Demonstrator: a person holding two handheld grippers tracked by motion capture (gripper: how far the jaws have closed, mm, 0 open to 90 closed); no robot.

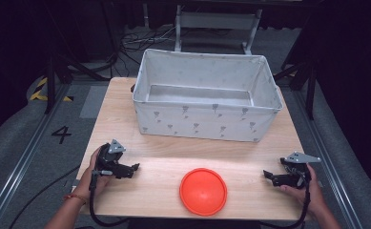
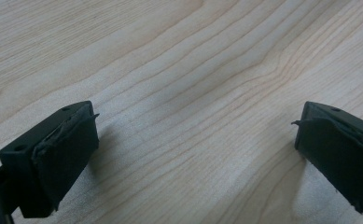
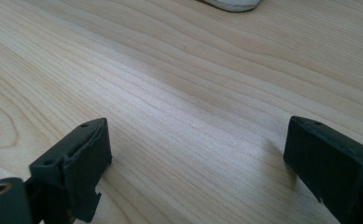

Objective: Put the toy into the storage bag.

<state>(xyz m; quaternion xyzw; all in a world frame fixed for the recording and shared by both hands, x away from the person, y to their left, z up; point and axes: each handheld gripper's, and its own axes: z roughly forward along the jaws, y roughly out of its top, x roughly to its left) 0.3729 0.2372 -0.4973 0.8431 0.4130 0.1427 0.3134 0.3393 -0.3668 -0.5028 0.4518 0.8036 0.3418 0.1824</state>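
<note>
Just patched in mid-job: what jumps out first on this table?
The bright orange plate lies at the near edge of the wooden table, midway between the left gripper and right gripper, both open and empty. Behind it sits a big white fabric bin, nothing visible inside.

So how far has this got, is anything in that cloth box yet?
Nothing looks done yet. The fabric bin shows a bare bottom, and the orange disc lies flat on the table near the front edge. Nothing is in hand: the left gripper and the right gripper rest on the wood either side of the disc, jaws apart and holding nothing. Picking up the disc probably comes next.
</note>
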